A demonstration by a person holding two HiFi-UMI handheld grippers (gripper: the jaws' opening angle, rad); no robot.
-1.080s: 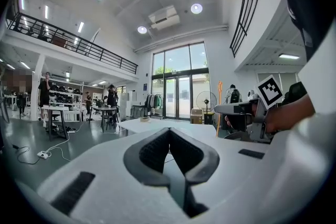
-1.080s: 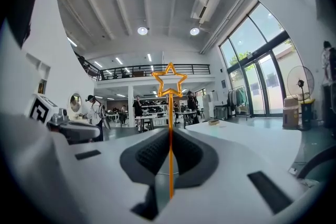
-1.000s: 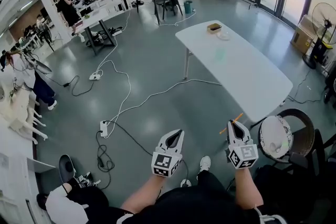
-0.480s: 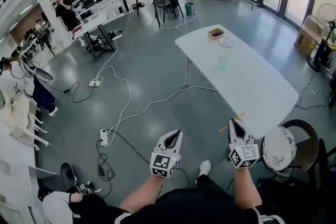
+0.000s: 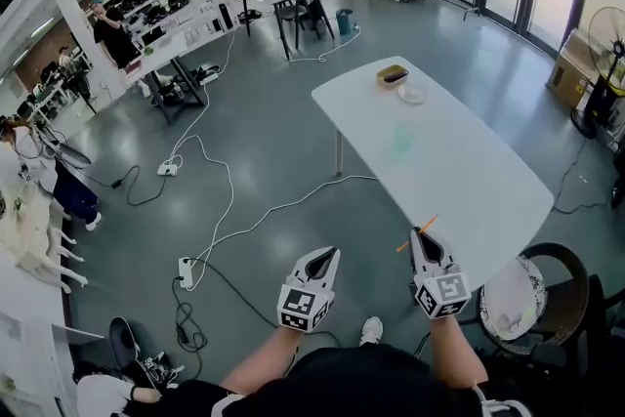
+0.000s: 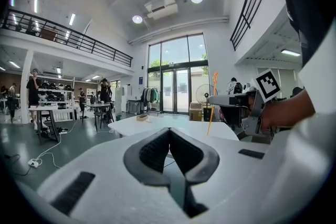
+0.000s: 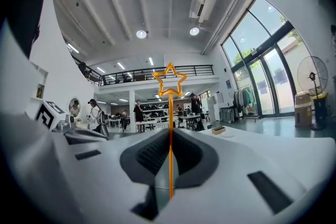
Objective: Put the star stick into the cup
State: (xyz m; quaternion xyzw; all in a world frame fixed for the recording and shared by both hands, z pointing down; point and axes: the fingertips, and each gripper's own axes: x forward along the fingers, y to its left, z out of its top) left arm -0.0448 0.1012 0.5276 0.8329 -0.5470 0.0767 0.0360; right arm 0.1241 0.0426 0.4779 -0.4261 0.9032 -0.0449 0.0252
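Before the worktop, right tongs: clamped on star stick
left tongs: closed, empty
cup: reach over, lower stick in upright

no legible text, labels, brand names, numbers or signs anywhere

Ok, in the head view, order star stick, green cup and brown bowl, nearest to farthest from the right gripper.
1. star stick, in the right gripper's jaws.
2. green cup, middle of the table.
3. brown bowl, its far end.
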